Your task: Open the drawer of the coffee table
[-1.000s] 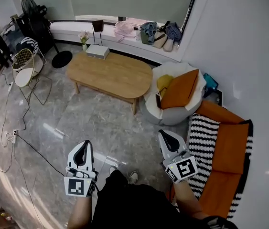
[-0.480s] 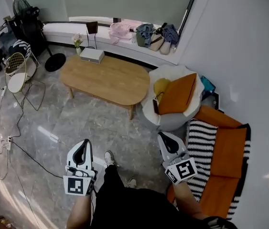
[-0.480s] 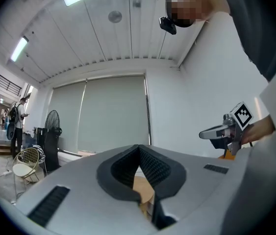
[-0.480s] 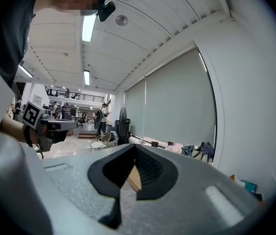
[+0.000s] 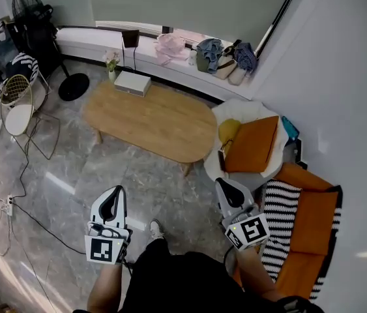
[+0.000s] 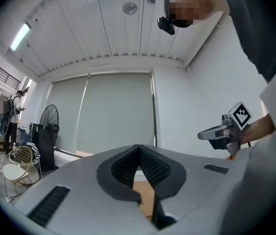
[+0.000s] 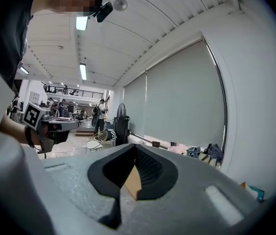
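The oval wooden coffee table [image 5: 150, 119] stands on the grey floor ahead, well beyond both grippers. No drawer front shows from above; only its top and near edge are seen. My left gripper [image 5: 111, 204] is held out at lower left, shut and empty. My right gripper [image 5: 225, 191] is at lower right, also shut with nothing in it. In the left gripper view the fingertips [image 6: 138, 147] meet, and a strip of the table [image 6: 145, 199] shows through the gap below them. The right gripper view shows the same: closed tips [image 7: 134, 146] over a sliver of table [image 7: 133, 182].
A white box [image 5: 132, 82] and a small flower vase [image 5: 111, 60] stand at the table's far end. A beanbag with an orange cushion [image 5: 251, 142] crowds the table's right end, with an orange sofa [image 5: 304, 220] behind. A wire chair [image 5: 14, 96], a fan [image 5: 30, 8] and floor cables [image 5: 14, 201] lie left.
The person has walked forward toward the table, carrying both grippers along. The table now sits lower and closer in the head view. Both grippers' jaws look unchanged.
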Available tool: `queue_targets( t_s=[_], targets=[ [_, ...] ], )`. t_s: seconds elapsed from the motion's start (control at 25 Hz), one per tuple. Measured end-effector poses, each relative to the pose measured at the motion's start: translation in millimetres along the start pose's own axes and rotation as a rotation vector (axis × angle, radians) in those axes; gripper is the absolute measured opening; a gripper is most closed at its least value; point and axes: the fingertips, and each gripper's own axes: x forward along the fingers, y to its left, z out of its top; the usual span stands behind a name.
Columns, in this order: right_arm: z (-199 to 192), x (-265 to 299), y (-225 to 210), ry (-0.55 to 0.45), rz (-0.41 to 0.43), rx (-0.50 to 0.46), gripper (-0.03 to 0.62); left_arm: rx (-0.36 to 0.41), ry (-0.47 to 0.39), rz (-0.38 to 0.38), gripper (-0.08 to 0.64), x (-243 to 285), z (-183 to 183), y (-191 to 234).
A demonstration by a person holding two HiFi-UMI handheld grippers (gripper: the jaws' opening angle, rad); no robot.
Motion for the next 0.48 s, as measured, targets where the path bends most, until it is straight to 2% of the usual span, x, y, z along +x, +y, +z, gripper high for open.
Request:
queue_targets(
  t_s=[0.24,0.48],
  targets=[
    [7,46,1,0.017,-0.032,-0.009,0.005,-0.002,-0.028,-0.042,0.006,43,9,49],
    [11,63,-25,0.0,-0.044,0.003,0.005,0.011,-0.029,-0.082,0.007,78,9,42]
  ],
)
